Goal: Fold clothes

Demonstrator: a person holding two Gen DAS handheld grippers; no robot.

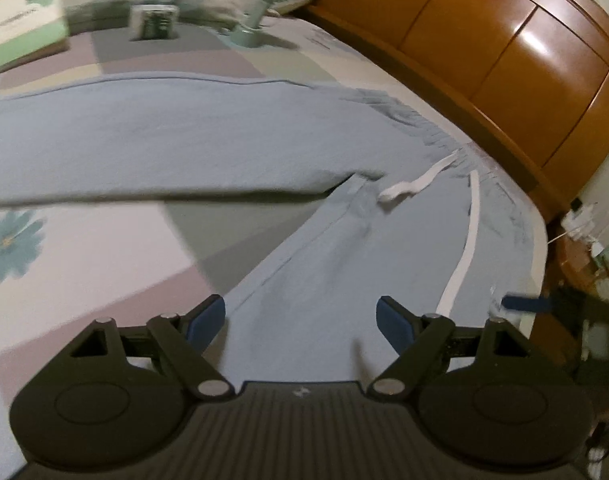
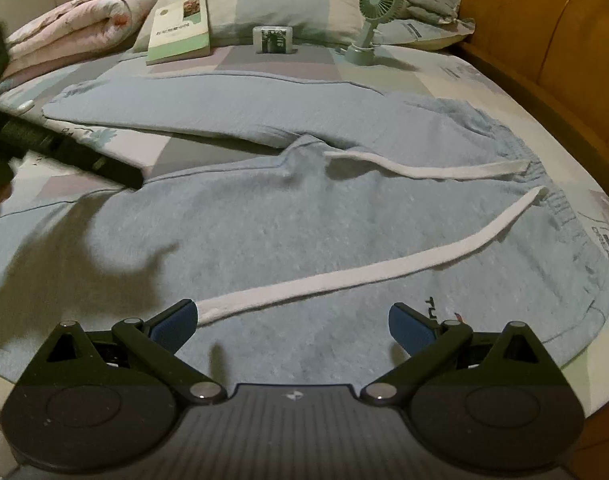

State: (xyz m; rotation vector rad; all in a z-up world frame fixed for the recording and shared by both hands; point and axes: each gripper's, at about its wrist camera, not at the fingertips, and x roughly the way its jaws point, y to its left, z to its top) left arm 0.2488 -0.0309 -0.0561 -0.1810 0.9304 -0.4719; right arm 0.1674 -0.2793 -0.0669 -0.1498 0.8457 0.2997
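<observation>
The light-blue sweatpants [image 2: 264,216] lie spread flat across the bed [image 2: 484,76], legs apart, waistband toward the headboard edge, both the left hand-held gripper [image 1: 300,320] and right hand-held gripper [image 2: 290,322] hovering spread, empty; seemingly a leg-over-leg fold awaits.
</observation>
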